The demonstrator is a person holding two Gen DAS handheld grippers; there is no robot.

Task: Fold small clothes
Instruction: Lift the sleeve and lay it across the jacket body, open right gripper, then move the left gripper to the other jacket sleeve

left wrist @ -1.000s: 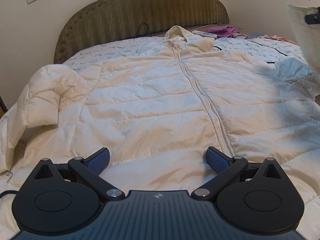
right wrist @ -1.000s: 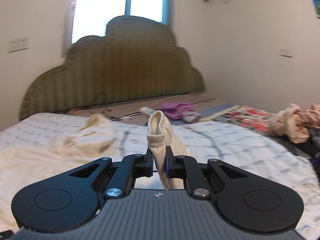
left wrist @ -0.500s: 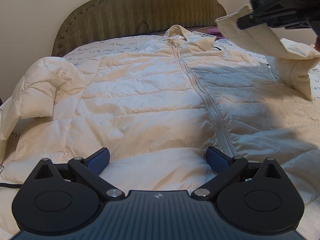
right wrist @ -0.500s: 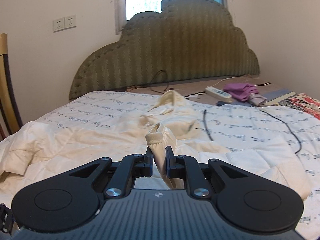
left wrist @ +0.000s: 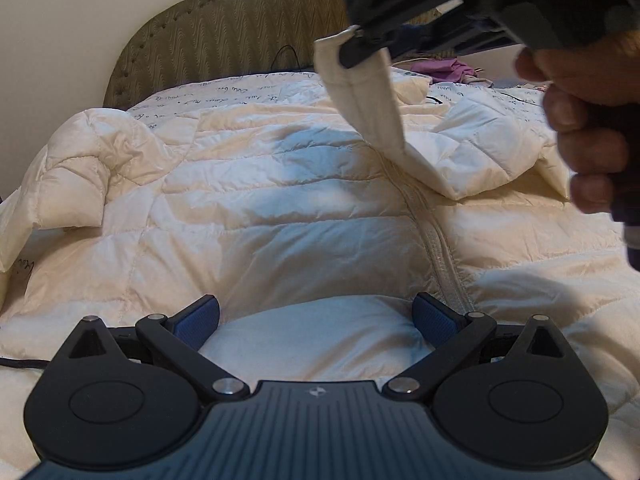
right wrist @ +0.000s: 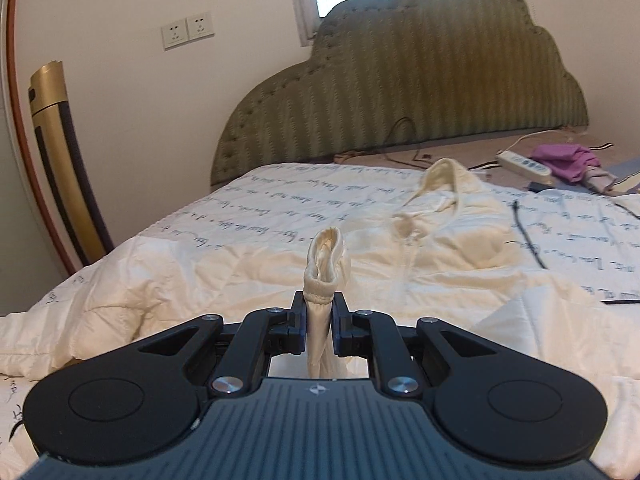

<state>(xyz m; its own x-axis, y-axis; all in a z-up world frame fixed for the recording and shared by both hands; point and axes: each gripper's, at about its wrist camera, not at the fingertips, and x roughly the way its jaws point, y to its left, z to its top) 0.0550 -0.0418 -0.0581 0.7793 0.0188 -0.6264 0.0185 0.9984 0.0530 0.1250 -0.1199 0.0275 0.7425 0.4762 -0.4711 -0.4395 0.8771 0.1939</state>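
Pinching sleeve cuff [right wrist: 325, 268], right gripper [right wrist: 320, 322] raised over jacket [left wrist: 280, 216]; left gripper [left wrist: 316, 316] spread wide.

Cream quilted jacket [left wrist: 280, 208], olive chevron headboard [left wrist: 240, 32], script-printed white bedspread [right wrist: 280, 204].

Each claw is matte black: two round discs flank a ribbed grey-blue housing bearing a small white emblem, with silver screws at the linkage pivots. The left claw [left wrist: 316, 318] has blue textured pads [left wrist: 434, 322] (the right claw [right wrist: 320, 320] shows black ones).
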